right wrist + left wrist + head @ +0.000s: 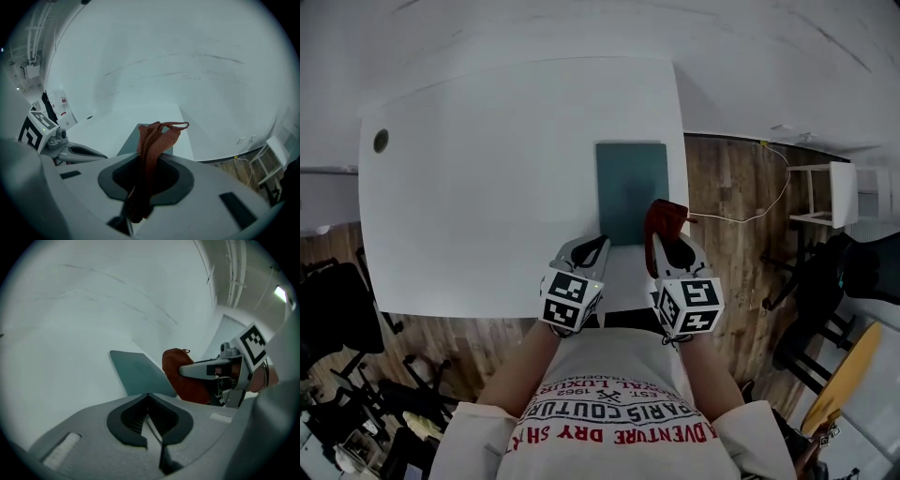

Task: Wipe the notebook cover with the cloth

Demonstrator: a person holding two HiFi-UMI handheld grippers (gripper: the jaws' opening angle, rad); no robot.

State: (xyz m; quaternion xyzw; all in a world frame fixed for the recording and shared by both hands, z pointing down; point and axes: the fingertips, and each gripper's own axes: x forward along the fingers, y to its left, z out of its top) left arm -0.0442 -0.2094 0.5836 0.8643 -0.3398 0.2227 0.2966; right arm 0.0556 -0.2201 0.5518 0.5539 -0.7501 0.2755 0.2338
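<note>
Being pinched in the right gripper (669,244), the cloth (664,219) is held at the lower right of the notebook (628,183), which runs up-frame; the left gripper (584,247) is closed, empty.

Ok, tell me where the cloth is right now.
In the head view the cloth is clamped in the right gripper, at the near right corner of the teal notebook, by the table's right edge.

— What's the furniture?
— A white table (487,187) with a round hole (381,141) near its far left corner.
— And the floor?
— Wood planks (727,187). A thin cable (773,202) trails to a white stand (830,192), and black chairs (337,314) sit at the left.
</note>
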